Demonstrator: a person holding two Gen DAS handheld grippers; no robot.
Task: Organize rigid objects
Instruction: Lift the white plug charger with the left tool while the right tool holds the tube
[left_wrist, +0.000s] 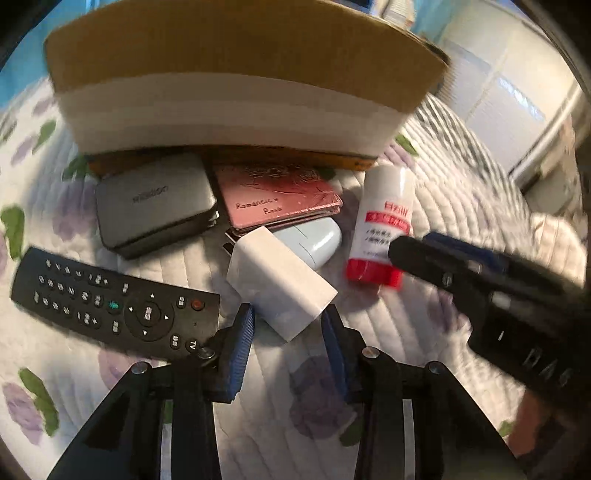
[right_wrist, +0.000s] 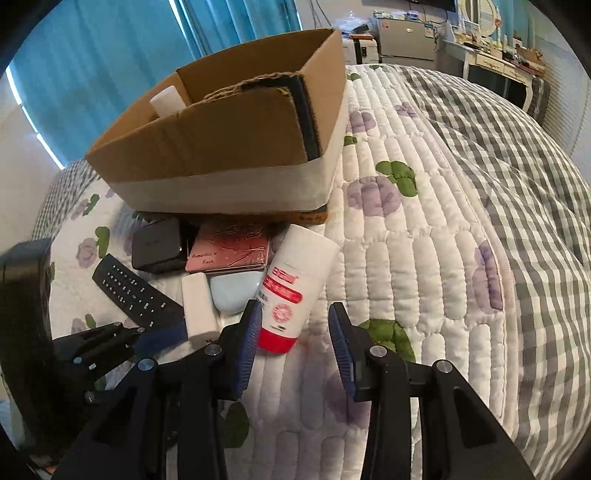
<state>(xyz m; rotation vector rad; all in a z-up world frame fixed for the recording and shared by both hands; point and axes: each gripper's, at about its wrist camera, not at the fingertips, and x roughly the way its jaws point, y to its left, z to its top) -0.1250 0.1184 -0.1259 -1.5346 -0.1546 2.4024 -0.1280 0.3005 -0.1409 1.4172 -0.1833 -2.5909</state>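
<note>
A cardboard box (left_wrist: 236, 70) (right_wrist: 229, 147) stands on the quilted bed. In front of it lie a black remote (left_wrist: 114, 306) (right_wrist: 136, 291), a grey case (left_wrist: 155, 203) (right_wrist: 159, 247), a pink case (left_wrist: 280, 199) (right_wrist: 229, 251), a pale blue case (left_wrist: 314, 240) (right_wrist: 232, 291), a white block (left_wrist: 280, 284) (right_wrist: 199, 306) and a white bottle with a red cap (left_wrist: 384, 229) (right_wrist: 295, 291). My left gripper (left_wrist: 288, 332) is open, its fingers either side of the white block's near end. My right gripper (right_wrist: 295, 332) is open around the bottle's red cap end.
The box holds a white object (right_wrist: 168, 99) and a dark flat item (right_wrist: 310, 122). A grey checked blanket (right_wrist: 517, 184) covers the bed's right side. Blue curtains (right_wrist: 110, 55) hang behind. Furniture (right_wrist: 498, 62) stands at the far right.
</note>
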